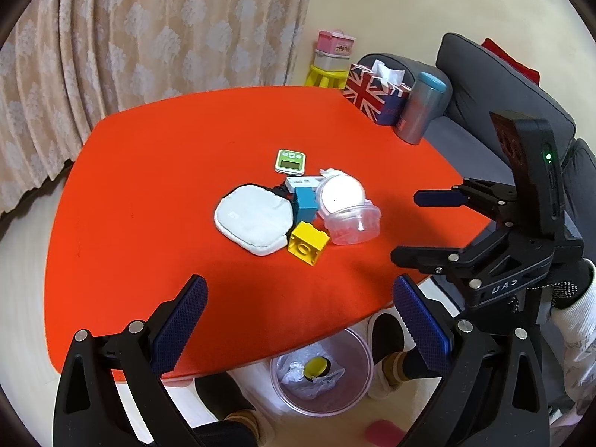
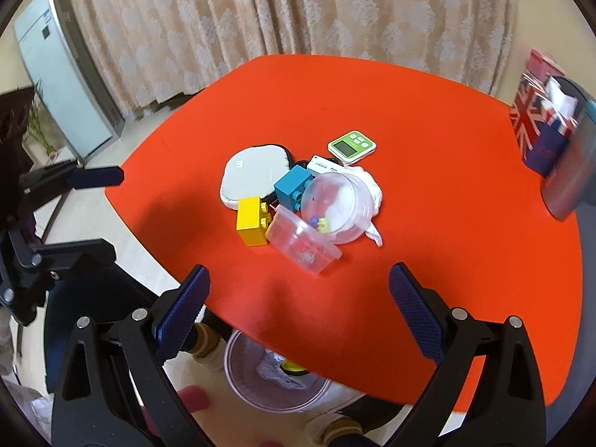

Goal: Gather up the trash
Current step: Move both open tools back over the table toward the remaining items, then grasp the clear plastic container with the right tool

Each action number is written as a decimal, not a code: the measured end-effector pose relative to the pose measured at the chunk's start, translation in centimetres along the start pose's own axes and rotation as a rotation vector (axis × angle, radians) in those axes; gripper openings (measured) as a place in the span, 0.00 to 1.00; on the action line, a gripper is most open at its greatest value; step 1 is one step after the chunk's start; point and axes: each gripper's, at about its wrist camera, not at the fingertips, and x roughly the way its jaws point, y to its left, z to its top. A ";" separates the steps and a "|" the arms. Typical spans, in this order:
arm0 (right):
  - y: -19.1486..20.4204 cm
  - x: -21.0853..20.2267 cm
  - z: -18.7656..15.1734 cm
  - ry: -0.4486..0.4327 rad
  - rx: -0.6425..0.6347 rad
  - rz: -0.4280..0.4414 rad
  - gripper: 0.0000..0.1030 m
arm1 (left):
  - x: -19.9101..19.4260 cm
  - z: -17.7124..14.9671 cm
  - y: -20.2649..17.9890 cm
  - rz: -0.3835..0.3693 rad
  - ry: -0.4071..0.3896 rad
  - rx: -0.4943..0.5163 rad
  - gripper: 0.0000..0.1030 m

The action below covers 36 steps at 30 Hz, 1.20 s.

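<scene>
Both tools spread wide, nothing between the pads. Left tool (image 1: 300,311) hangs over the near edge of the red desk (image 1: 156,186); right tool (image 2: 298,303) likewise, a bit further right, and seen side-on in left wrist view (image 1: 404,223), jaws apart.

Clutter sits mid-desk in one tight bunch:
- white pouch (image 1: 253,219) on the left, touching the yellow brick (image 1: 308,243) at its near-right corner
- blue brick (image 1: 306,205) just behind the yellow one, btwn pouch and clear tub
- clear plastic tub (image 1: 352,219) tipped on its side, w/ small coloured bits inside per right wrist view (image 2: 316,223)
- crumpled white tissue (image 2: 368,186) behind/under the tub on the right, touching it
- flat white box (image 2: 326,165) at the far side of the blue brick
- green timer (image 1: 291,161) farthest back, near but apart from the tissue

Far right corner: union-jack tissue box (image 1: 372,97) w/ a grey-blue flask (image 1: 419,111) just beside it.

Bin (image 1: 322,370), clear w/ liner, on the floor under the near desk edge, btwn the person's feet; holds white scraps and sth yellow (image 1: 316,367).
</scene>
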 end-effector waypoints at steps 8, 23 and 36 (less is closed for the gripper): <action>0.1 2.5 1.1 0.034 -0.053 0.016 0.78 | 0.7 0.2 1.2 0.002 0.012 -0.023 0.93; -0.2 3.6 1.1 0.047 -0.070 0.037 0.40 | 1.3 0.1 1.8 -0.005 0.026 -0.036 0.93; 0.1 2.0 1.1 0.006 -0.047 0.070 0.23 | 1.5 0.3 1.3 -0.010 0.024 -0.025 0.93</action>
